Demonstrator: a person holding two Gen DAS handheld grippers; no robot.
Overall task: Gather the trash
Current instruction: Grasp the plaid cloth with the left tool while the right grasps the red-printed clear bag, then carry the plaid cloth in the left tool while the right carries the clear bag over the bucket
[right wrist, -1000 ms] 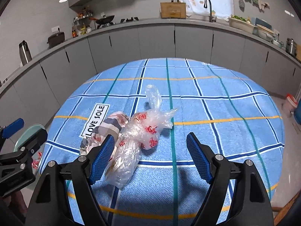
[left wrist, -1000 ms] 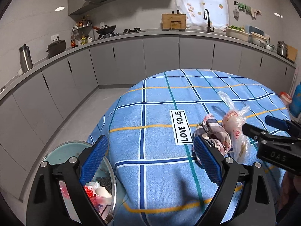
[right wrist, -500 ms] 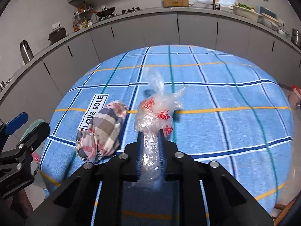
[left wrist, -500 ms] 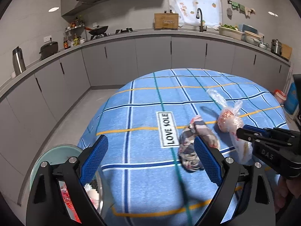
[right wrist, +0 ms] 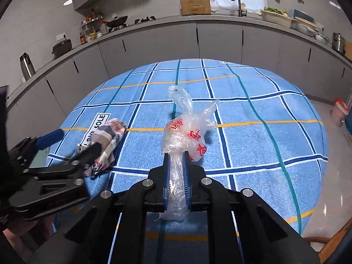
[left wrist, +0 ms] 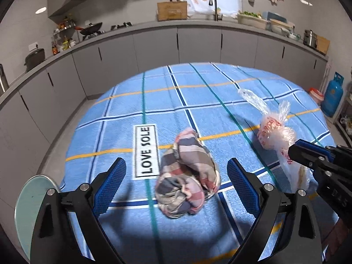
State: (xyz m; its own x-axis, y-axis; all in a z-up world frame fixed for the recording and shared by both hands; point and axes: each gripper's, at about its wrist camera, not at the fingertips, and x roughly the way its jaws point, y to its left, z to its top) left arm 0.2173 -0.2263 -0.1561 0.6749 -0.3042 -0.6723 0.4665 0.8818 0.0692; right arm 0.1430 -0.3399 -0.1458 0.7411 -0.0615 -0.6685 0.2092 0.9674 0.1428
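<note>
Right jaws clamped on plastic bag (right wrist: 184,132); left jaws open, seemingly flanking crumpled cloth (left wrist: 187,176).

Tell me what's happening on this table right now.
A person is clearing trash off a table with a blue checked tablecloth, using a handheld gripper in each hand. The right gripper is shut on the lower end of a clear plastic bag with red print. The left gripper is open, its fingers on either side of a crumpled plaid cloth lying by the LOVE SOLE label. The rim of a bin shows at the table's edge.
</note>
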